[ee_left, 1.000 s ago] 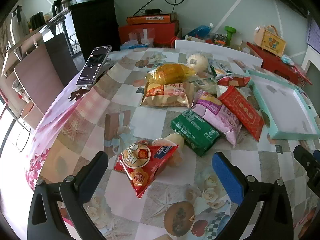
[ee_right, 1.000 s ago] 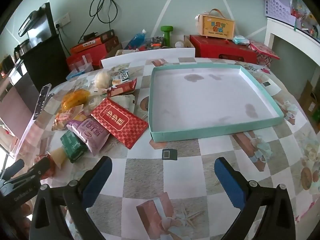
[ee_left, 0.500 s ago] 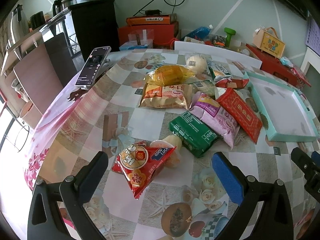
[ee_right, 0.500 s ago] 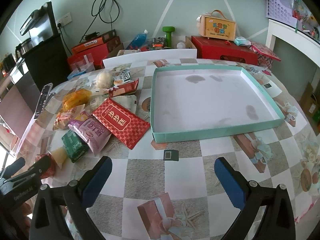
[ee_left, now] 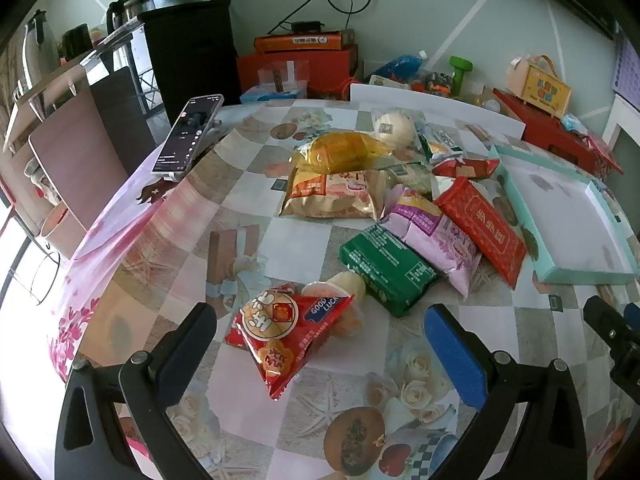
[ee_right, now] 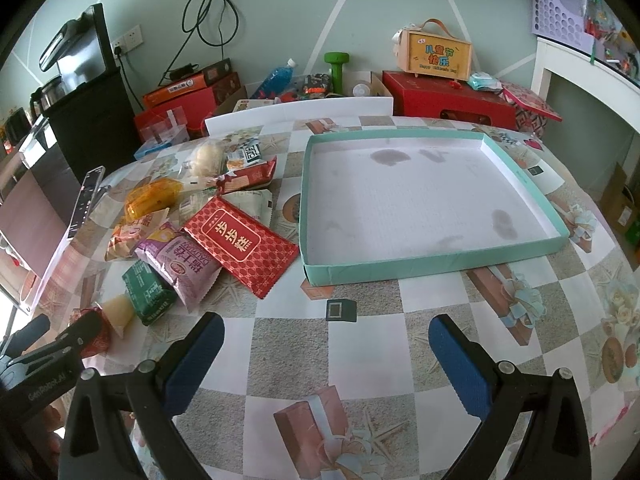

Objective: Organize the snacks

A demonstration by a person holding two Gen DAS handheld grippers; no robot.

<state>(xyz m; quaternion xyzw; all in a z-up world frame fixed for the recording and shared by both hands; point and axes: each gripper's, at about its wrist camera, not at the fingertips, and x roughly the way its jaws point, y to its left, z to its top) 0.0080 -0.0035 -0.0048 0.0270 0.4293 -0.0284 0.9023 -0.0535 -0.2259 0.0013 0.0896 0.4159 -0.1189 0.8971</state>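
The red triangular snack bag lies nearest me on the table, just ahead of my left gripper and roughly centred between its fingers. It looks light and puffed with air, the film glossy, so I judge it will be slippery and will crumple rather than resist. I would take it across the flat sealed edge or a corner, not the swollen middle, where the contents might crush. A pale jelly cup sits touching its far side, partly under it, and could roll if the bag is dragged.

Beyond that, the green packet looks like a firmer block, easy to pinch across its short sides. The purple bag overlaps it, and the flat red packet lies beside that one; both look soft and thin. Further back are a tan crisps bag and a yellow bag, likely fragile inside.

The teal tray stands empty to the right of the pile, with the flat red packet's corner just beside its near wall.

Both grippers are spread wide and hold nothing; my right gripper hovers over bare tablecloth near the tray's front wall. A phone is propped at the table's left edge.
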